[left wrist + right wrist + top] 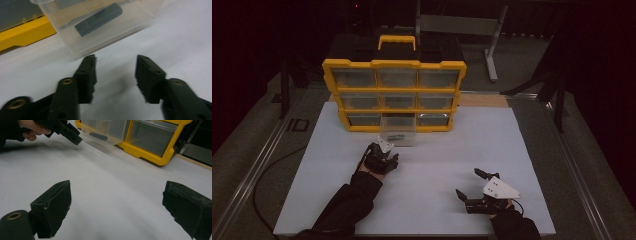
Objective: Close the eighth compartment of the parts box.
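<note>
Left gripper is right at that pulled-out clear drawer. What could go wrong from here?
1. The left gripper has nothing between its jaws; one tip sits near the clear drawer, so closing may miss the wall or nudge it.
2. The drawer juts from the yellow organizer; a hard pull may bring it out and spill the dark block.

Yellow-framed organizer (394, 95) with three rows of clear drawers standing at the far edge of a white surface (422, 180). One clear drawer (398, 132), pulled out of the bottom row, rests on the surface with a dark item inside. Left gripper (384, 151) sits just before this drawer. Right gripper (469, 184), well apart, has its jaws spread wide over bare surface.
</note>
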The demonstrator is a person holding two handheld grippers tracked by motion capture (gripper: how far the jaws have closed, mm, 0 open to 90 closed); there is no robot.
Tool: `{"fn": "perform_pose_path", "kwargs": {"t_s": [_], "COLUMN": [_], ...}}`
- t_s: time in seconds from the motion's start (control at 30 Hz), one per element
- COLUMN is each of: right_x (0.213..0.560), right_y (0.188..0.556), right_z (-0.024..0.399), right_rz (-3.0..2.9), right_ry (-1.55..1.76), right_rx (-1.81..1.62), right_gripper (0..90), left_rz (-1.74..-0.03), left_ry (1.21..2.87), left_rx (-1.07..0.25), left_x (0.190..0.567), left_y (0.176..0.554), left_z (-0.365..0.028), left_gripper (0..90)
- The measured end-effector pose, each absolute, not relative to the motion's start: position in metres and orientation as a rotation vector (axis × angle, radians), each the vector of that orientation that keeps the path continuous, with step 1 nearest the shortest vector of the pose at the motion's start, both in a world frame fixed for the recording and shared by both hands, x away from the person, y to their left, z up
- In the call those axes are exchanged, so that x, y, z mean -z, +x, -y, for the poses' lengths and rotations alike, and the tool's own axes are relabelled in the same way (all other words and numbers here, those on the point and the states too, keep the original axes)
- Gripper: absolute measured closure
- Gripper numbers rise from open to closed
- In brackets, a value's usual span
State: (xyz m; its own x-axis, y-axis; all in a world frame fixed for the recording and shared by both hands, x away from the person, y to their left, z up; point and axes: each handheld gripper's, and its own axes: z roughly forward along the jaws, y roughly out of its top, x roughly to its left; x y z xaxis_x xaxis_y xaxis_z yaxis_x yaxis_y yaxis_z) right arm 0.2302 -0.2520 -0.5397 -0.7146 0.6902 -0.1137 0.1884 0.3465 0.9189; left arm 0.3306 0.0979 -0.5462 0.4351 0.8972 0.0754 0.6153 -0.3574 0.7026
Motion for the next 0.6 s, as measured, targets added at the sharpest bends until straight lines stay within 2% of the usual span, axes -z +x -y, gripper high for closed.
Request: {"fn": "perform_pose_path", "kwargs": {"t_s": [0.07, 0.1, 0.17, 0.6], "right_x": [0.5398, 0.5398, 0.5397, 0.5396], "right_y": [0.2302, 0.2301, 0.2301, 0.2299], "right_z": [0.2519, 0.2519, 0.2521, 0.2522], "right_rz": [-2.124, -2.124, -2.124, -2.124], "right_ry": [0.765, 0.765, 0.764, 0.767], "right_rx": [-1.353, -1.353, -1.354, -1.353], "right_gripper": [8.6, 8.6, 8.6, 8.6], "left_rz": [-1.271, -1.273, -1.272, -1.247], "left_ry": [2.090, 2.090, 2.095, 2.105], "left_rx": [-0.623, -0.628, -0.619, -0.592], "left_x": [0.5457, 0.5457, 0.5457, 0.5449], "left_y": [0.3303, 0.3304, 0.3309, 0.3358], "left_z": [-0.0987, -0.0989, -0.0994, -0.1017], "left_gripper": [53.7, 59.7, 61.8, 89.4]}}
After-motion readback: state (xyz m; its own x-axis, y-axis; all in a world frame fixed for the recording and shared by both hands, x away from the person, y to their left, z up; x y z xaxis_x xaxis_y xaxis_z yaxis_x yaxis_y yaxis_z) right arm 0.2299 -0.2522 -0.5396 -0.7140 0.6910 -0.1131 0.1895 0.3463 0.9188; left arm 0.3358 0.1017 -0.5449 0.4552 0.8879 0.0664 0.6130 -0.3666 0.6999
